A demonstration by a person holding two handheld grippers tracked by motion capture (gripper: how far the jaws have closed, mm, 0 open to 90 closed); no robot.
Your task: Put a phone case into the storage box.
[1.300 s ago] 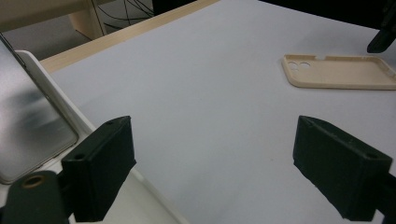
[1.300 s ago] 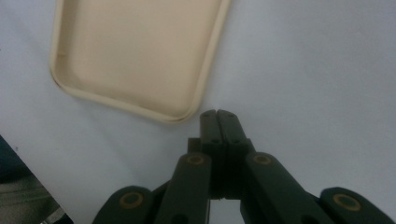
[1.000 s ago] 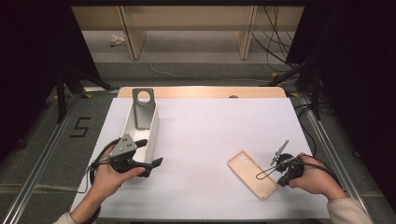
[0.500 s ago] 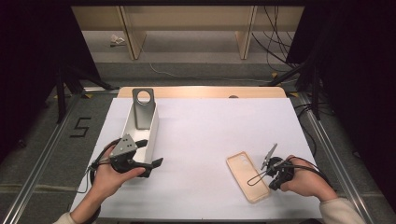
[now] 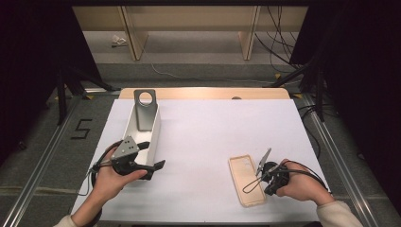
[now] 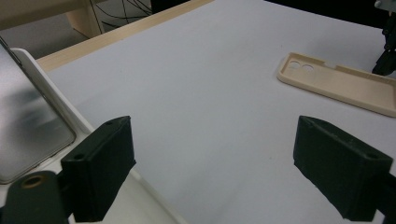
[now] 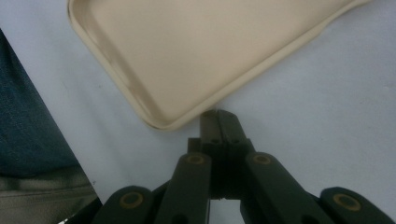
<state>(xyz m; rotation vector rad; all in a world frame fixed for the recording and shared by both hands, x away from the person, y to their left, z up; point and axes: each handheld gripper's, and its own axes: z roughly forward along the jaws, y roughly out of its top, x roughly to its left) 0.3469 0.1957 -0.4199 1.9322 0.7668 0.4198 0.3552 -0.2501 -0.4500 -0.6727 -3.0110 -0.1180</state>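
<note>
A beige phone case lies hollow side up on the white table, near the front right. My right gripper sits at its right edge, shut with nothing in it. In the right gripper view the closed tips touch the rim of the phone case near a corner. My left gripper rests at the near end of a long white tray, open and holding nothing. The left gripper looks across bare table at the phone case, its left jaw over the tray's rim.
A grey metal plate with a round hole leans in the tray's far end. A wooden strip runs along the table's back edge. Dark fabric shows at the left of the right gripper view. Dark stands and cables flank the table.
My right hand has moved left and a little nearer the front edge, and the phone case has shifted slightly left with it. The left hand has stayed put.
</note>
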